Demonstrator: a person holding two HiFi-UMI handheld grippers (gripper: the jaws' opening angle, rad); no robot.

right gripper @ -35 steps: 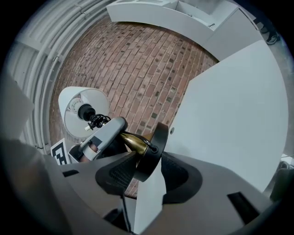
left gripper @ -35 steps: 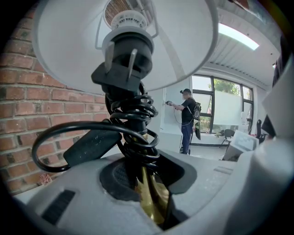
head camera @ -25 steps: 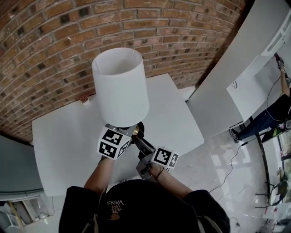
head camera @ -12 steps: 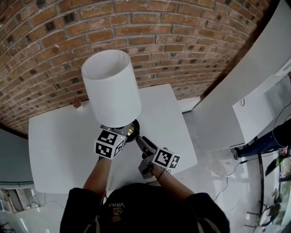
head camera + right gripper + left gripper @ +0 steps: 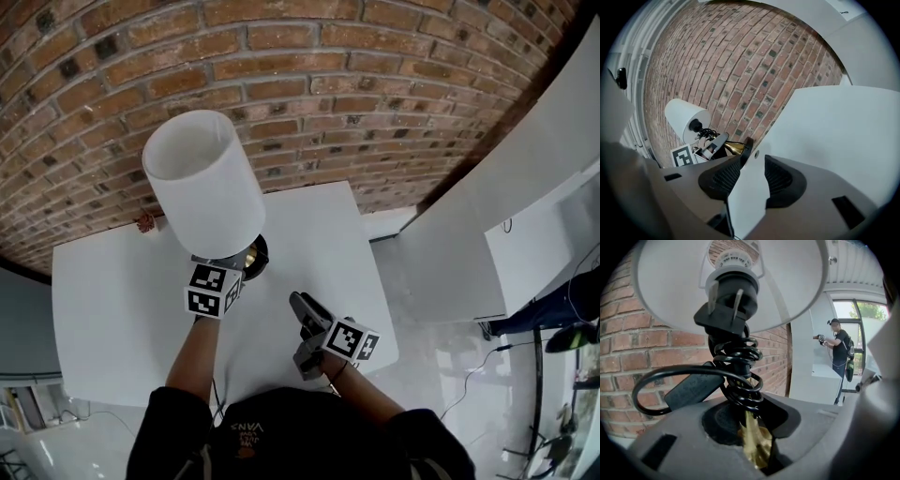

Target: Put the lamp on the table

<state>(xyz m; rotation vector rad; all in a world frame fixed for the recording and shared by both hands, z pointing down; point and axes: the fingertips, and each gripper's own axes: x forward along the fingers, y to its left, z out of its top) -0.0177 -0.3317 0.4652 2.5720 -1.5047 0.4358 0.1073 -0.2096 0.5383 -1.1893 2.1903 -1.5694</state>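
Now | left gripper (image 5: pixel 232 273) clenched on lamp (image 5: pixel 202 183) at its brass stem | lamp upright over table (image 5: pixel 112 309) near brick wall (image 5: pixel 328 94), 11 o'clock from right gripper (image 5: pixel 306 309) | right jaws closing, nothing between them

In the head view, the lamp base (image 5: pixel 255 253) at centre is mostly hidden behind the shade (image 5: pixel 202 183) and the left hand-held gripper (image 5: pixel 232 272), whose jaws its marker cube covers. A reddish object (image 5: pixel 144 222) at the bench (image 5: pixel 112 300) edge, left, is too small to identify.
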